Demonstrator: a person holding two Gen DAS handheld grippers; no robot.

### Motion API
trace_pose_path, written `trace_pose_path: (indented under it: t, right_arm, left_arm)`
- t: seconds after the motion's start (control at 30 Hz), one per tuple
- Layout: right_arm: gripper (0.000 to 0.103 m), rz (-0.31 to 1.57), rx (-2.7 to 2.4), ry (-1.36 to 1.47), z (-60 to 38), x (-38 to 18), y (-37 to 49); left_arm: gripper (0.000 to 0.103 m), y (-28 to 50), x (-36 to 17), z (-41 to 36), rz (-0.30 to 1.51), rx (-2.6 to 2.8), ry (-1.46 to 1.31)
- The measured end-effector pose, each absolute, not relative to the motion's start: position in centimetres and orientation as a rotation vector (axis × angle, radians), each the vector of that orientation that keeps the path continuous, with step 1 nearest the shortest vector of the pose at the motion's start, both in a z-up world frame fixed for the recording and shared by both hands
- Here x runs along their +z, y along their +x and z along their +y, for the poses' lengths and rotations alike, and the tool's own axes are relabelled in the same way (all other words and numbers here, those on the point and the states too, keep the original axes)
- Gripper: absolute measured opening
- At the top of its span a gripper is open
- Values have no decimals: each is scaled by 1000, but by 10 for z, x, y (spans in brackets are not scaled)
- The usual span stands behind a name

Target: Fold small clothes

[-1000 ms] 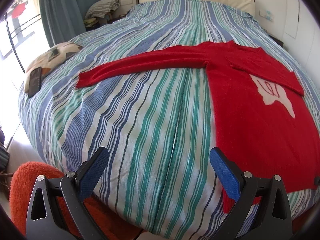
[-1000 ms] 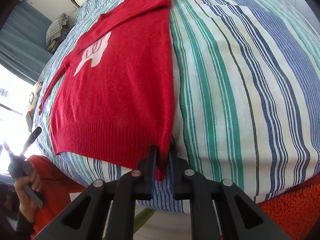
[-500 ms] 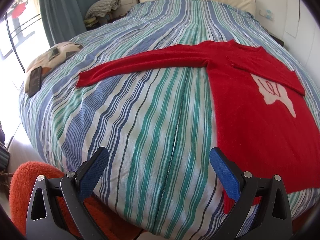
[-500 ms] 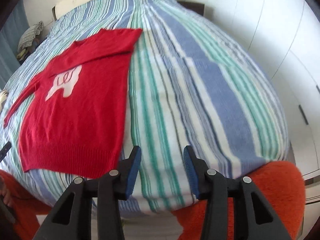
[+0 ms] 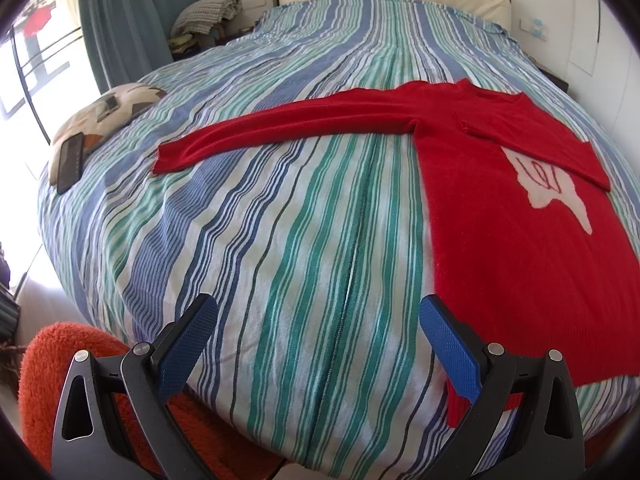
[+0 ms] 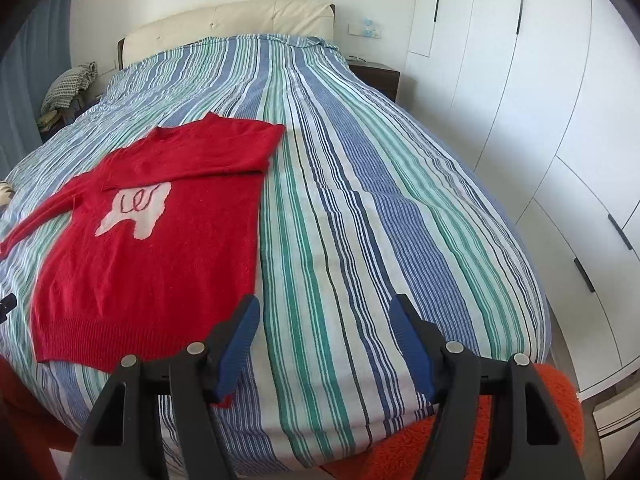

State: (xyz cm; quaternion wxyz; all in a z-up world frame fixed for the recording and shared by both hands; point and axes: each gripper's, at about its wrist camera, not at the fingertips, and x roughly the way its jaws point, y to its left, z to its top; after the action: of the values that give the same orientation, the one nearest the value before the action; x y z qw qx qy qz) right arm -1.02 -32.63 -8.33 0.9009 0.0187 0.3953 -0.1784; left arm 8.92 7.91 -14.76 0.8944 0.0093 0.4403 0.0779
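Note:
A red sweater (image 5: pixel 516 232) with a white motif lies flat on the striped bed. One sleeve (image 5: pixel 288 124) stretches out to the left; the other sleeve (image 6: pixel 192 164) is folded across the chest. My left gripper (image 5: pixel 316 332) is open and empty above the bed's front edge, left of the sweater's hem. My right gripper (image 6: pixel 324 336) is open and empty, just right of the hem's corner (image 6: pixel 224 400).
The striped bedspread (image 6: pixel 380 200) covers the whole bed. A patterned cushion (image 5: pixel 104 116) with a dark phone (image 5: pixel 70 162) lies at the left edge. An orange rug (image 6: pixel 440 448) lies below the bed's foot. White wardrobes (image 6: pixel 540 120) stand on the right.
My right gripper has let go of the sweater's hem corner, opened wide and swung right and up. The sweater now lies flat. The left gripper has barely moved.

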Motion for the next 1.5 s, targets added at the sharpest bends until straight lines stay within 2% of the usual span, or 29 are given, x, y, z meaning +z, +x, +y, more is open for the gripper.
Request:
trace_pose_path:
  t: [1.5]
  right_arm:
    - [68,805,-319,-7,-308,-86,-9]
  left_arm:
    - [101,89,-148,80,919,166,17]
